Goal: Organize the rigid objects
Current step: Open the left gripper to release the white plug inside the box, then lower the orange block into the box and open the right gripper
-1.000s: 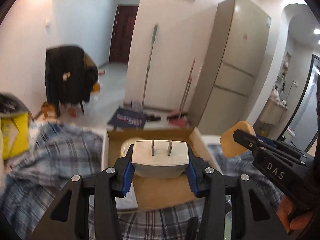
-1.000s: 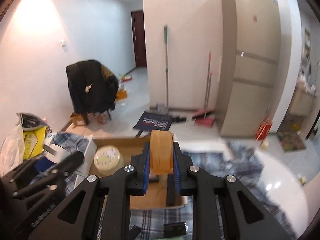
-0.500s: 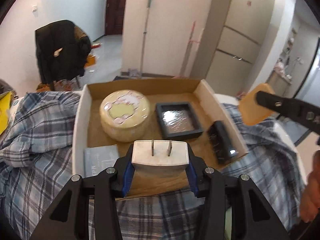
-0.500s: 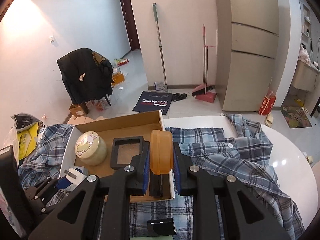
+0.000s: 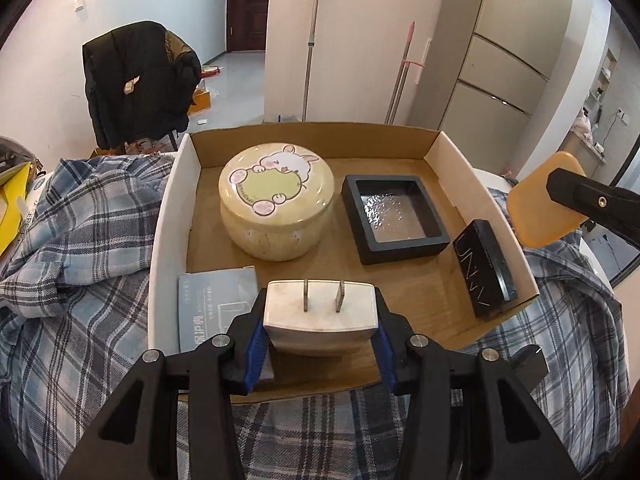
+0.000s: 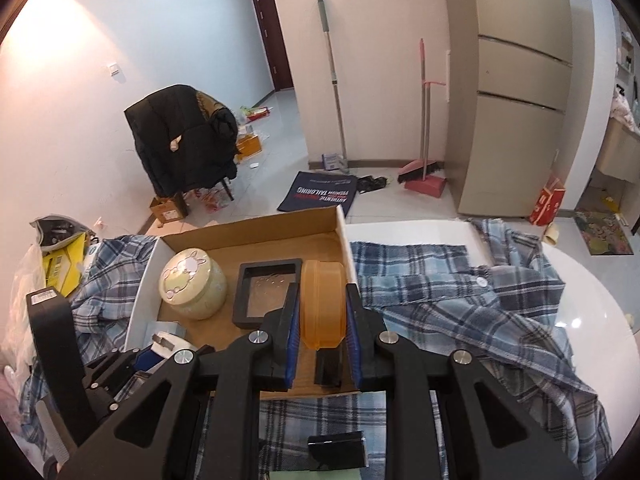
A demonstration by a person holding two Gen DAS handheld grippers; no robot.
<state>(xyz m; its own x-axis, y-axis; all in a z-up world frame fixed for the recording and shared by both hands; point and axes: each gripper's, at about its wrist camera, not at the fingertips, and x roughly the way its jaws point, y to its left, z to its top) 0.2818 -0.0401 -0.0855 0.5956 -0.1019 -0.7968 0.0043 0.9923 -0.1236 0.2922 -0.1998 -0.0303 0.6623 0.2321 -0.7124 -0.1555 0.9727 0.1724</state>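
Observation:
My left gripper (image 5: 320,336) is shut on a white plug adapter (image 5: 320,314) with two metal prongs, held over the near part of a shallow cardboard box (image 5: 486,204). In the box lie a round cream tin with a rabbit lid (image 5: 276,204), a black square frame case (image 5: 394,218), a long black box (image 5: 484,268) and a grey booklet (image 5: 216,304). My right gripper (image 6: 322,334) is shut on an orange translucent case (image 6: 322,304), above the box's right side (image 6: 346,240). The orange case (image 5: 540,204) also shows at the right edge of the left wrist view.
Blue plaid shirts (image 6: 460,292) cover the white round table (image 6: 592,292) around the box. A small black block (image 6: 336,446) lies on the cloth near me. A yellow bag (image 6: 64,264) sits at the left; a chair with a black coat (image 6: 184,136), brooms and a fridge stand beyond.
Both grippers dropped and tilted down toward the box, so its contents came into full view. Each still holds its object; the grips are unchanged.

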